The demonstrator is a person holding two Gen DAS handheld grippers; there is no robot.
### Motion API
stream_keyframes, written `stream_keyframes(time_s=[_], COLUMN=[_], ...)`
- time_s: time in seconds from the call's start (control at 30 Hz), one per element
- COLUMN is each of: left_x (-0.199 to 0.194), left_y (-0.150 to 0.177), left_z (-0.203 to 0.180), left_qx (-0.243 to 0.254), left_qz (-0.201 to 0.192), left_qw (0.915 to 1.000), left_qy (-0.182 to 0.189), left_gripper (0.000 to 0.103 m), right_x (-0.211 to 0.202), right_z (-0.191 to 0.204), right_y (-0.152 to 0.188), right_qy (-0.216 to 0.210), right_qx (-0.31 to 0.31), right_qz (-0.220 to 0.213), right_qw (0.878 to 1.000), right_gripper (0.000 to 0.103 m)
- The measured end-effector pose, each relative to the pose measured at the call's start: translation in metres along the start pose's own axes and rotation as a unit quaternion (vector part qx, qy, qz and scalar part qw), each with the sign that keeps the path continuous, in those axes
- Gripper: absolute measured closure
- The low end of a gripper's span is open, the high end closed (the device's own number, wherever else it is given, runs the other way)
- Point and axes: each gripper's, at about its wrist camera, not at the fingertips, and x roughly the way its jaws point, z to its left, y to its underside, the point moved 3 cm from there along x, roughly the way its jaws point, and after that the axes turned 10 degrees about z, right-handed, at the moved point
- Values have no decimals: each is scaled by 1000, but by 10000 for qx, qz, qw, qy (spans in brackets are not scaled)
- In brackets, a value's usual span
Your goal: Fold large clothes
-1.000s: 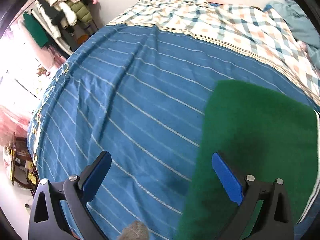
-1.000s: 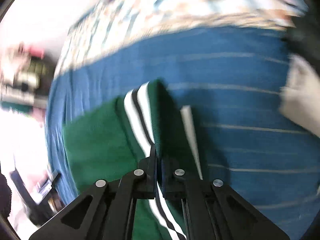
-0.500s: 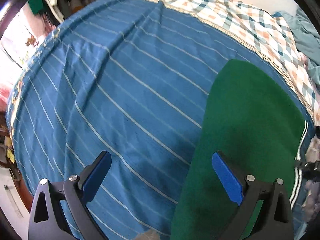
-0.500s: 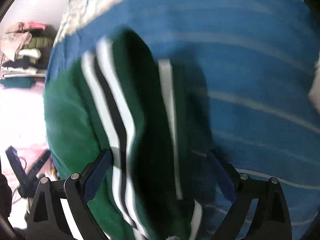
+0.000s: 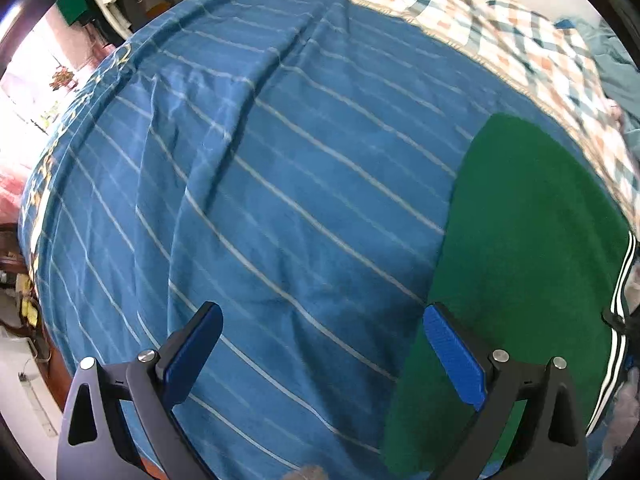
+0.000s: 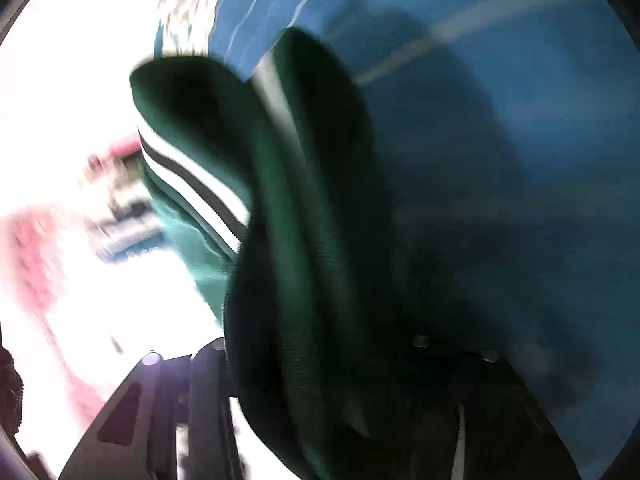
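Currently left tool (image 5: 322,354) hovers spread wide, holding nothing, above the blue white-striped bedsheet (image 5: 280,184). Green knit garment with white-black striped trim (image 5: 520,240) lies flat on the bed's right side, below the plaid blanket (image 5: 520,36). Right wrist view is blurred: garment fabric (image 6: 304,240) bunches over the right tool (image 6: 316,364); can't tell its jaw state.
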Motion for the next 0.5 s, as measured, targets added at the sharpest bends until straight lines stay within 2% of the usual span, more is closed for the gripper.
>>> stream_keyframes(time_s=[0.07,0.1,0.17,0.23,0.3,0.37,0.4,0.47,0.5], left_x=[-8,-10,-8,5,15,35,47,68,78], left_y=[-6,-10,-19,-30,-39,-48,-51,-53,-53], left_z=[-1,-4,-12,-26,-39,-55,-65,-80,-90], left_qx=[195,318,595,957,1220,1454,1575,1765,1902], left_qz=[-75,-83,-16,313,435,704,952,1365,1592], left_qw=[9996,9990,9963,9879,9788,9645,9534,9356,9237], left_qy=[191,313,625,1183,1589,2087,2389,2737,2918], left_gripper=[0,0,0,0,1,1,1,1,1], right_x=[-1,2,-2,-5,-9,-11,0,1,1], right_z=[-8,-12,-19,-27,-33,-32,-29,-30,-31], right_y=[26,38,52,54,52,52,51,54,52], right_qy=[-280,-177,381,507,447,630,712,779,805], right_qx=[331,373,180,83,56,-102,-200,-340,-360], right_qz=[-101,-159,-380,-540,-570,-610,-609,-583,-544], right_qw=[9990,9990,9984,9972,9974,9961,9954,9947,9946], right_gripper=[60,60,57,49,42,29,27,25,22])
